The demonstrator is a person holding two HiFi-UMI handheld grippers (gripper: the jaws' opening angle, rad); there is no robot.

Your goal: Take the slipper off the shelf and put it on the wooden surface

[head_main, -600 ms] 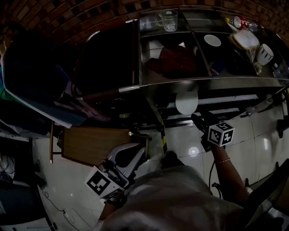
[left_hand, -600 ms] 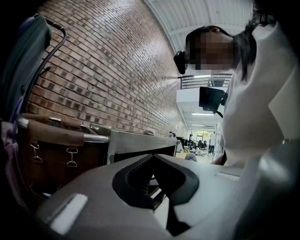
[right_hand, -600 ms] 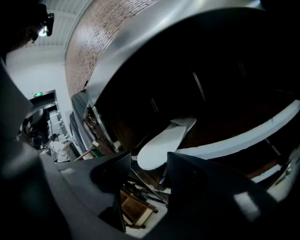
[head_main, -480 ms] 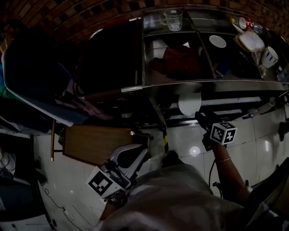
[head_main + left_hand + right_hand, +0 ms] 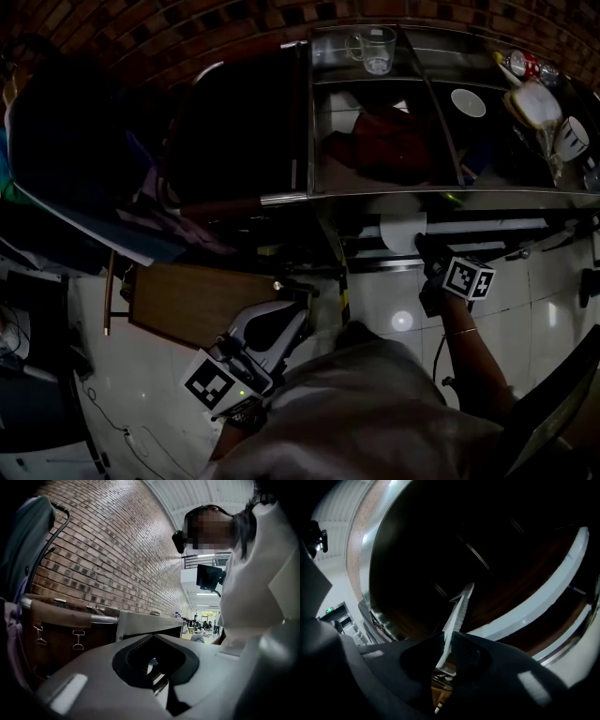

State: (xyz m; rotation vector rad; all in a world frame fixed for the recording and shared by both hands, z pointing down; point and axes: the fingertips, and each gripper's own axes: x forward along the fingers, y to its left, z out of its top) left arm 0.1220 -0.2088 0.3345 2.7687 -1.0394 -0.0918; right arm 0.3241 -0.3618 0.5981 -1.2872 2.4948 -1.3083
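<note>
The room is dark, with a brick wall (image 5: 108,550) behind and a white shiny tiled floor (image 5: 553,281) below. A metal shelf (image 5: 441,192) carries a glass mug (image 5: 375,49), a plate (image 5: 468,101) and a red cloth (image 5: 389,141).

The right gripper (image 5: 424,247) has its jaws closed narrow on the white slipper (image 5: 401,232), seen from its thin ridged edge, just in front of the lower rail of the shelf.

The wooden surface (image 5: 202,300) lies low at the left, well apart from the slipper. The left gripper (image 5: 286,314) hangs near its right edge, jaws together, with nothing between them.
</note>
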